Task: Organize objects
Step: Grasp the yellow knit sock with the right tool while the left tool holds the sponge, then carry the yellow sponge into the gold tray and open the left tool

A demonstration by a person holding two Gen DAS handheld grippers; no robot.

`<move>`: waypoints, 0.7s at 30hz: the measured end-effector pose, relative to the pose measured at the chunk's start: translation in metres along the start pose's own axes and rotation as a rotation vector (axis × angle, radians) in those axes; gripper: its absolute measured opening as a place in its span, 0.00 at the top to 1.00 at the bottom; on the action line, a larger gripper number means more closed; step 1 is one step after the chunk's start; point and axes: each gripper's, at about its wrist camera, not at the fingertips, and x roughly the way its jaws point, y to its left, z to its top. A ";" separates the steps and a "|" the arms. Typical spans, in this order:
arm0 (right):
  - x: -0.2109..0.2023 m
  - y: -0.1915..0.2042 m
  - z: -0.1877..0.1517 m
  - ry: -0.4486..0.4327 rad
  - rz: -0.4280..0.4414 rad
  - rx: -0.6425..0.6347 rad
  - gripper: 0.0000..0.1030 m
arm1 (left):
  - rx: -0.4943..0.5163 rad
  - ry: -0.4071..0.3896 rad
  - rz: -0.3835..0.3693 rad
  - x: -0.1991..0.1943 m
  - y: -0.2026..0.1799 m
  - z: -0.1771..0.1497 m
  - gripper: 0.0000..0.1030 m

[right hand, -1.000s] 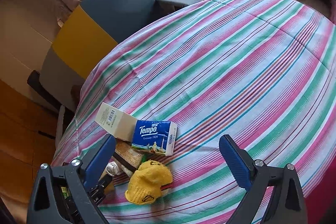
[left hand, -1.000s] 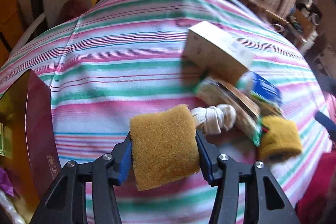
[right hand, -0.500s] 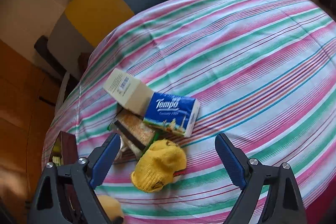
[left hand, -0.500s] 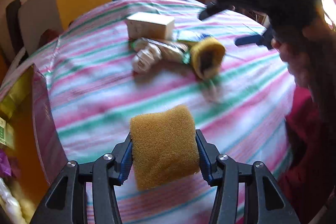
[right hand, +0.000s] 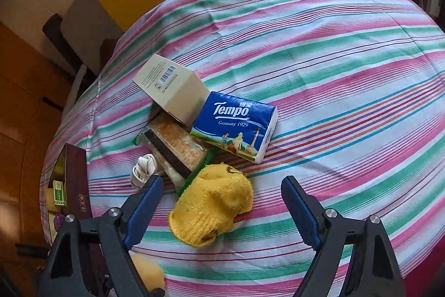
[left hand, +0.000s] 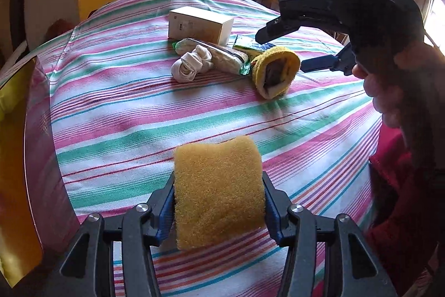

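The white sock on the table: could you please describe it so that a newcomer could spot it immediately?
On the striped tablecloth lies one cluster of objects beside a beige carton. At the cluster's edge, against the snack packet, sits the white sock: the only white, knotted fabric bundle there, unlike the yellow sock.

On the counter (right hand: 333,52), the box (right hand: 172,91) lies behind the tissue pack (right hand: 236,127) and snack packet (right hand: 178,149). The sock (right hand: 214,210) sits in front, the knotted cloth (right hand: 143,169) at its left.
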 end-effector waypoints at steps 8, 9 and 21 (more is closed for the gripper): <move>0.009 0.008 -0.001 0.041 -0.025 -0.047 0.32 | -0.011 -0.009 -0.003 0.000 -0.001 -0.002 0.45; 0.014 0.010 -0.003 0.065 -0.042 -0.072 0.59 | -0.009 -0.010 -0.003 0.000 -0.001 -0.002 0.45; 0.021 0.011 -0.009 0.105 -0.065 -0.112 0.65 | 0.004 -0.015 -0.003 -0.001 -0.003 -0.002 0.46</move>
